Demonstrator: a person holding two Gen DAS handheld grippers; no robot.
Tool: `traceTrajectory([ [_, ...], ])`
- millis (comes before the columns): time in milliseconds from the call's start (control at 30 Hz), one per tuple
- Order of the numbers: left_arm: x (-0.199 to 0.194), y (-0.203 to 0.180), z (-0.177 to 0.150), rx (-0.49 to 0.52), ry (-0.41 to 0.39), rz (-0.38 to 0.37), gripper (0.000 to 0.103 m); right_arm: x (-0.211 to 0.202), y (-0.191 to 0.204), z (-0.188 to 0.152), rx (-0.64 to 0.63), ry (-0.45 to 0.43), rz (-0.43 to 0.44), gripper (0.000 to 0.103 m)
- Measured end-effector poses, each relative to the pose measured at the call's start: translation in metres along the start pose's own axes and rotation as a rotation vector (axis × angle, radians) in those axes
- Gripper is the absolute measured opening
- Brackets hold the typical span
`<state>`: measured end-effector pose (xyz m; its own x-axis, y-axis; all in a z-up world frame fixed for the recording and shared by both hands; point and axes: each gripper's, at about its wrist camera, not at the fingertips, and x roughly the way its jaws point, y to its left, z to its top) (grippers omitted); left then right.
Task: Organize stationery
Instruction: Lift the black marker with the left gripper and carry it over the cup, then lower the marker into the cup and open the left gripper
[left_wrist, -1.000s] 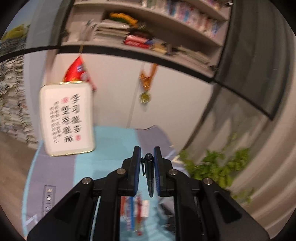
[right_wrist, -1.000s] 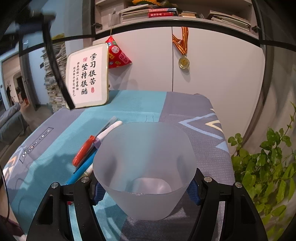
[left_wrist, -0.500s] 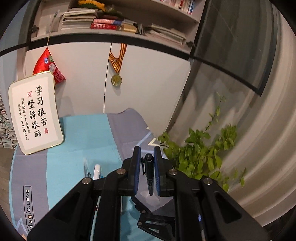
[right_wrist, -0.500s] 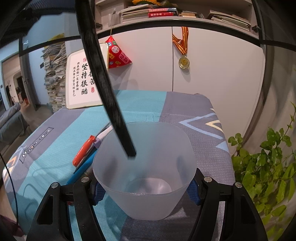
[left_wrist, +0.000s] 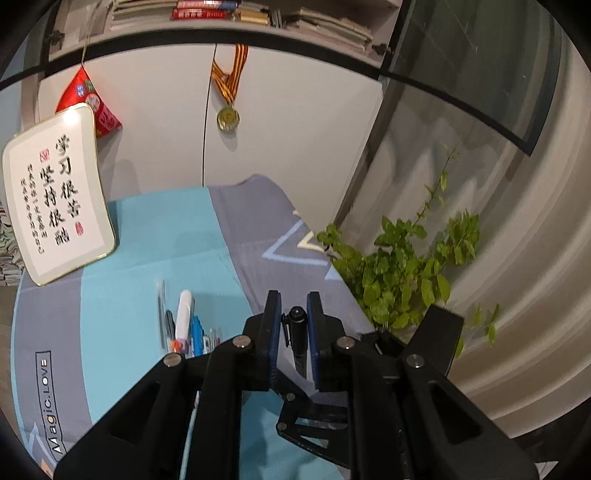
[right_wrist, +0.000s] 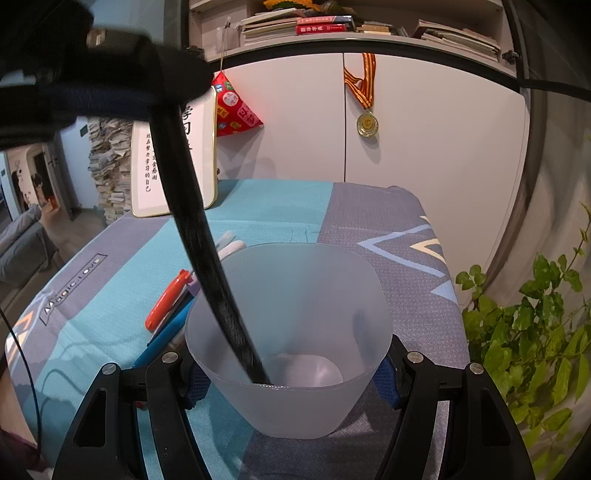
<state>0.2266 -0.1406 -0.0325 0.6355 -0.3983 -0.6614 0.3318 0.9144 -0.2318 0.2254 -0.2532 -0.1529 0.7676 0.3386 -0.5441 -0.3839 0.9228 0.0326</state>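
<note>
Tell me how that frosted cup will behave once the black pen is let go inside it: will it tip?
The frosted cup looks thin, light plastic with a narrow base, so it may tip easily alone. The black pen leans long against its rim, adding leverage. With the right gripper clamping its sides it should hold; its walls may flex.

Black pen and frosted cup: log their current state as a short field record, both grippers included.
left gripper: shut on the black pen
right gripper: shut on the frosted cup
pen position: tilted, lower end inside the cup, near its bottom
cup contents: only the black pen visible
remaining pens: lying on the tablecloth beside the cup, left of it
</note>
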Motion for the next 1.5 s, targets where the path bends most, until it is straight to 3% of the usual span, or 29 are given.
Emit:
traceTrajectory([
  [167,0.007,0.001,-0.003,-0.005,0.033,0.006,0.012,0.000,0.001,0.000,-0.001,0.000,0.000,0.070],
  [433,-0.005,0.008,0.002,-0.018,-0.001,0.007,0.014,0.000,0.001,0.000,0.000,0.000,0.003,0.070],
  [567,-0.020,0.040,0.009,-0.080,-0.070,0.085,0.030,0.000,0.001,-0.001,0.001,0.000,0.003,0.070],
  [667,-0.017,0.068,0.009,-0.136,-0.073,0.163,0.030,0.000,0.002,-0.001,0.000,0.000,0.003,0.070],
  [767,0.006,0.098,0.005,-0.183,-0.014,0.242,0.030,0.000,0.002,0.000,0.000,0.000,0.003,0.070],
  [1067,0.103,0.141,0.009,-0.253,0.162,0.268,0.030,0.000,0.001,0.000,0.003,0.001,0.005,0.070],
  [1433,0.151,0.153,0.015,-0.249,0.229,0.317,0.028,-0.001,0.002,0.000,-0.003,0.003,0.003,0.071],
  [1500,0.153,0.154,0.015,-0.236,0.221,0.335,0.022,-0.001,0.002,0.000,-0.002,0.003,0.004,0.071],
])
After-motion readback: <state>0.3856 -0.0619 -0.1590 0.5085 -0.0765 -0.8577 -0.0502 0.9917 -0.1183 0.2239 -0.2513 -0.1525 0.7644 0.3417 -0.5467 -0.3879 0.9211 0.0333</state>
